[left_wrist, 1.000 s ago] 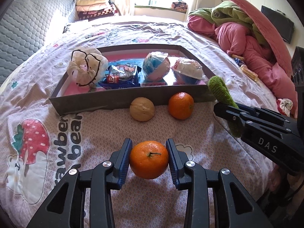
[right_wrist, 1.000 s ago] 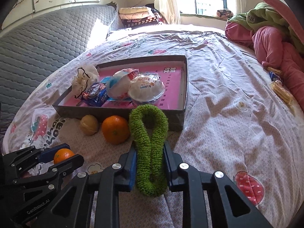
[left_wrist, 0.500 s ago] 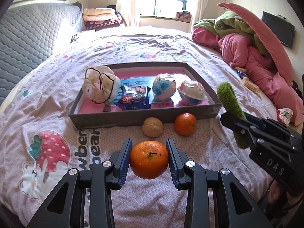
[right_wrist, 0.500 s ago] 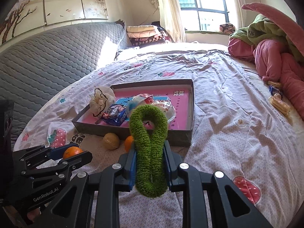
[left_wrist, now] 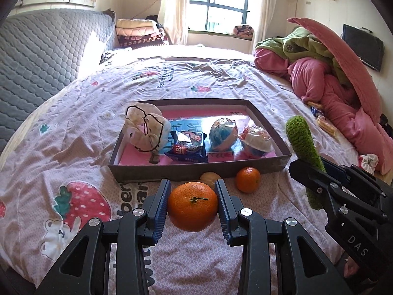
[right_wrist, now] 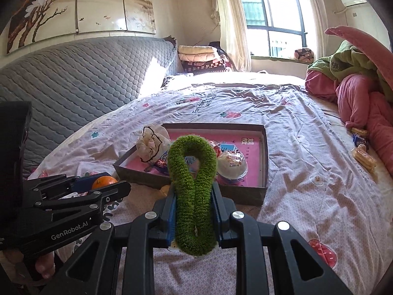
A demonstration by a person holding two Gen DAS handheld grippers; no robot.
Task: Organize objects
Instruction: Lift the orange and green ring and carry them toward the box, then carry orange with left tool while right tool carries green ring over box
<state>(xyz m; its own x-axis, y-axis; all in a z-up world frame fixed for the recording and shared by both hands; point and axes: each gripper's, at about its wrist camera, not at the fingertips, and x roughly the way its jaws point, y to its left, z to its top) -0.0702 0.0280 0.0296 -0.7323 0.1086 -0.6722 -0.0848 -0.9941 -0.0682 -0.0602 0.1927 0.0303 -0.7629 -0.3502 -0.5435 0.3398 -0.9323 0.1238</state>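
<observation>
My left gripper (left_wrist: 192,205) is shut on an orange (left_wrist: 192,206), lifted above the bedsheet. My right gripper (right_wrist: 192,207) is shut on a fuzzy green loop (right_wrist: 192,184), seen from the side as the green loop (left_wrist: 303,147) in the left wrist view. Ahead lies a shallow grey box with a pink floor (left_wrist: 265,119), holding a cloth pouch (left_wrist: 145,132), a dark snack packet (left_wrist: 186,147) and two wrapped round items (left_wrist: 223,135). A second orange (left_wrist: 248,179) and a tan round fruit (left_wrist: 210,177) sit on the sheet against the box's near wall.
The box rests on a bed with a strawberry-print sheet (left_wrist: 73,147). Pink and green bedding (left_wrist: 331,73) is piled at the right, with small snack packets (right_wrist: 362,151) beside it. A grey quilted headboard (right_wrist: 73,78) runs along the left. A hand (right_wrist: 44,268) grips the left tool.
Both grippers rose and tilted up with their loads, so the box, the second orange and the tan fruit look farther away and more of the room shows. Neither grip changed.
</observation>
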